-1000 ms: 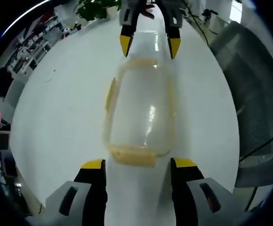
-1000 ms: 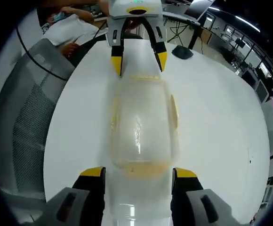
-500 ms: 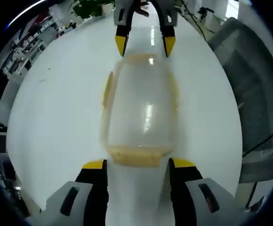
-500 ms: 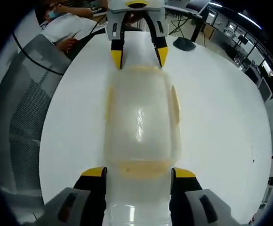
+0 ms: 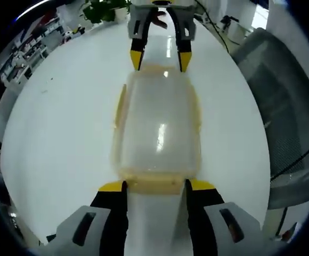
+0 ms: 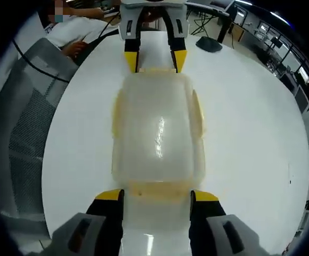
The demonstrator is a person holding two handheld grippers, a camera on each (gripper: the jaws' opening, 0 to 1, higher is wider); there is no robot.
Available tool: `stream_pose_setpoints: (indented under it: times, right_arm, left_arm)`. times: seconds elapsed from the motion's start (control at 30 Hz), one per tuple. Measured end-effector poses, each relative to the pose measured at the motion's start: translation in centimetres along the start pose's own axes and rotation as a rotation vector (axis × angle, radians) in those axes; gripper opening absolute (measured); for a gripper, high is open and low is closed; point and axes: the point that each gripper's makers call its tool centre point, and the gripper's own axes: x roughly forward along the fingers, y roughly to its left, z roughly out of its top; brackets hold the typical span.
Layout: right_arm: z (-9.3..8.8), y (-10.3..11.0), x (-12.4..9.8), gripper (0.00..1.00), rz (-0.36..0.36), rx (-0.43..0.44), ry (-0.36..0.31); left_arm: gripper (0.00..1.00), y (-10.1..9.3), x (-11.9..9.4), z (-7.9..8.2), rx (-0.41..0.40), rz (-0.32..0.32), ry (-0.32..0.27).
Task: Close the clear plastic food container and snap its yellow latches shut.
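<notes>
A clear plastic food container with yellow latches (image 5: 157,125) sits lengthwise at the middle of a round white desk (image 5: 53,133), its lid down on top. No brand, label or writing can be read on the container or on either tool.

In the left gripper view, the left gripper (image 5: 155,188) stands at the near short end, its yellow-tipped black jaws spread apart and flanking the yellow end latch (image 5: 155,184) with the tips just beside its corners; whether they touch it cannot be told. The right gripper (image 5: 160,57) meets the far short end in the same way, jaws apart on either side of that end. A yellow side latch (image 5: 121,106) lies along each long edge.

The right gripper view gives the mirrored scene: the right gripper (image 6: 156,196) is parted around its own end latch (image 6: 157,188), the left gripper (image 6: 155,57) opposite.

The desk lies bare and white on both long sides of the container, out to the rim. A grey mesh office chair (image 6: 16,133) stands just past one edge; a green potted plant (image 5: 105,8) stands beyond the far edge.
</notes>
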Motion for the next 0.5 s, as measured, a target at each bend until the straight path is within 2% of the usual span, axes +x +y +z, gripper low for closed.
stream_pose_setpoints:
  times: [0.13,0.23,0.5]
  right_arm:
    - [0.28,-0.06,0.07,0.46,0.003,-0.022,0.002]
    - [0.29,-0.18,-0.05,0.38,0.002,-0.026,0.007]
    - [0.27,-0.18,-0.09,0.37,0.003,-0.027,-0.017]
  left_arm:
    - [0.38,0.04,-0.02,0.12,0.014,-0.003,0.000]
    - [0.38,0.11,-0.01,0.09,0.006,0.001,0.002]
    - [0.36,0.14,-0.04,0.07,-0.003,0.008,0.020]
